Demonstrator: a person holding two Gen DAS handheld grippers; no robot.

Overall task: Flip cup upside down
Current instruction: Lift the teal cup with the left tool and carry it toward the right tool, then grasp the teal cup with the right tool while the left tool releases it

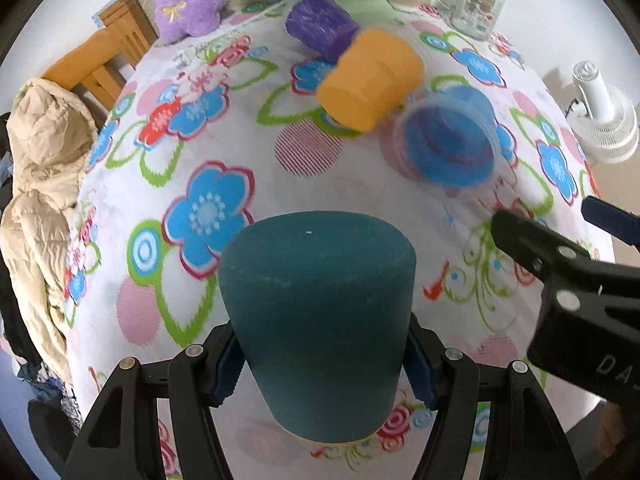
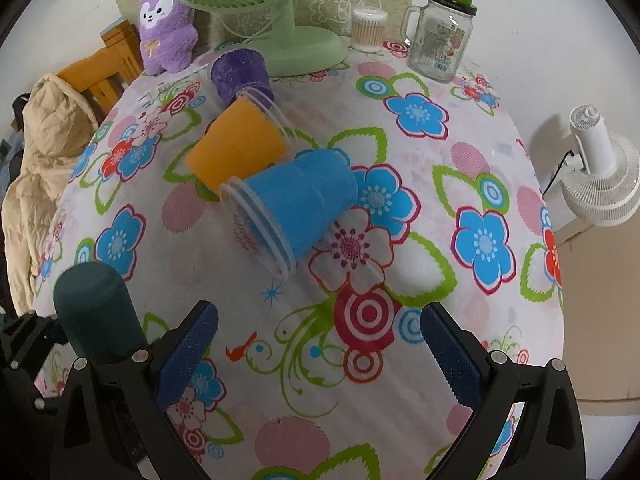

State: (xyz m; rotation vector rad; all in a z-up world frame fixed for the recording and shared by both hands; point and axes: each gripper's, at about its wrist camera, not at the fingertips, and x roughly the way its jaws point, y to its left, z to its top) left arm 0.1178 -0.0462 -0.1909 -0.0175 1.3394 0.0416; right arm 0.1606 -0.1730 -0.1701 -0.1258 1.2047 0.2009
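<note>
My left gripper (image 1: 322,364) is shut on a dark teal cup (image 1: 316,320), bottom up and rim down, at the near edge of the flowered table (image 1: 224,160). The same cup (image 2: 98,312) shows at the left in the right wrist view. My right gripper (image 2: 318,352) is open and empty above the cloth; it also shows in the left wrist view (image 1: 560,256) at the right. A blue cup (image 2: 298,208), an orange cup (image 2: 236,148) and a purple cup (image 2: 240,74) lie on their sides in a row across the table's middle.
A green fan (image 2: 280,12), a purple plush toy (image 2: 166,28), a glass jar mug (image 2: 440,40) and a tub of cotton swabs (image 2: 368,30) stand at the far edge. A white fan (image 2: 600,172) stands off the right side. A wooden chair (image 2: 100,72) with a beige jacket (image 2: 44,128) is at left.
</note>
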